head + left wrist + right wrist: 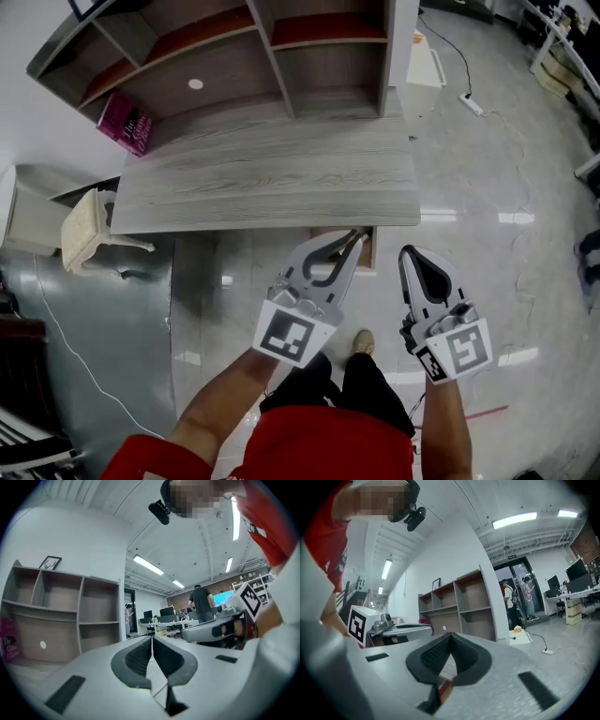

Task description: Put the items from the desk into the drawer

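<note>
Task status: the grey wood-grain desk top (281, 178) is bare across almost its whole surface, so most of the clearing appears complete. One candidate item is visible: a magenta box-like package (126, 124) with pale print, at the upper left of the head view, leaning at the back left corner of the desk under the lowest shelf of the grey-and-brown open shelving unit (281, 56). Whether it counts as a desk item is a judgement; if it does, it is the one thing left to transfer. A narrow brown wooden strip (368, 251) shows just below the desk's front edge at frame centre and is probably the drawer; it projects only slightly, so it looks nearly pushed in, and its contents are not visible. The left hand-held gripper (354, 236) has its jaws pressed together with nothing between the ribbed black pads (140, 656). Its tips overlap the brown strip in the head view, but contact cannot be confirmed. The right hand-held gripper (409, 253) is likewise closed and empty, just right of the left one. The magenta package lies well apart from both grippers, far to the upper left of them. It appears small at the left edge of the left gripper view (7, 637).
</note>
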`<state>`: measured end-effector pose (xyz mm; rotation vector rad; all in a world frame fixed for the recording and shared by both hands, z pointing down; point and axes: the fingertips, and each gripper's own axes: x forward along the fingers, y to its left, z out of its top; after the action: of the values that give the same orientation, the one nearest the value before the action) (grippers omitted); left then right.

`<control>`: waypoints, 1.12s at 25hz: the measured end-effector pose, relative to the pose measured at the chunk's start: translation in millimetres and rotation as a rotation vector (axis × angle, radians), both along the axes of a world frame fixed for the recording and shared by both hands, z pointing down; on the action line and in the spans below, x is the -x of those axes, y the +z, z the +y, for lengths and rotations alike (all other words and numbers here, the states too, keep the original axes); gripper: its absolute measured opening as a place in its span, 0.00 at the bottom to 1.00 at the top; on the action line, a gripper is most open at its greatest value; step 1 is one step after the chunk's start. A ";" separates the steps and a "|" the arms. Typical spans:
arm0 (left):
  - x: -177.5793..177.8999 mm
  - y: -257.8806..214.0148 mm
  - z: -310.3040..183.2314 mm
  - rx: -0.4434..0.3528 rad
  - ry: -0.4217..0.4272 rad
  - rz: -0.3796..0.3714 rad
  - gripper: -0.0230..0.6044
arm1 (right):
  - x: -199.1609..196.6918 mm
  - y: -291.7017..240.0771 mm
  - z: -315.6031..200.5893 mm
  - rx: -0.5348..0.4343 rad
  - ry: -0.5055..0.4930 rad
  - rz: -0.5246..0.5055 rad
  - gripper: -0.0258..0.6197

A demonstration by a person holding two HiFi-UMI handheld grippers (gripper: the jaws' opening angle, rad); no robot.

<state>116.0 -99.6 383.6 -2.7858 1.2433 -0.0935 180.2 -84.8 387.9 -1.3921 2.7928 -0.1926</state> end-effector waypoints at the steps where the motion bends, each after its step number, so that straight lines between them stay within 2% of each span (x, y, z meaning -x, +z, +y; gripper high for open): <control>1: -0.7 -6.8 2.9 0.001 0.000 0.015 0.06 | 1.3 -5.5 2.9 -0.012 -0.001 -0.007 0.04; 6: -2.5 -42.6 26.0 0.000 0.032 0.060 0.05 | 6.8 -40.4 23.1 -0.106 -0.014 -0.067 0.04; 12: 3.5 -80.4 54.4 -0.004 0.077 0.100 0.05 | 11.3 -75.3 46.9 -0.189 0.000 -0.057 0.04; 22: 7.2 -106.6 82.0 -0.073 0.118 0.081 0.05 | 24.3 -100.8 71.9 -0.245 0.008 -0.028 0.04; 28: 12.6 -110.5 83.4 -0.071 0.109 0.092 0.05 | 26.1 -109.8 71.0 -0.246 0.006 -0.029 0.04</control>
<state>103.4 -16.2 273.2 -2.8177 1.0876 0.0859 154.0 -13.9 278.1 -1.3280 2.6775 0.1265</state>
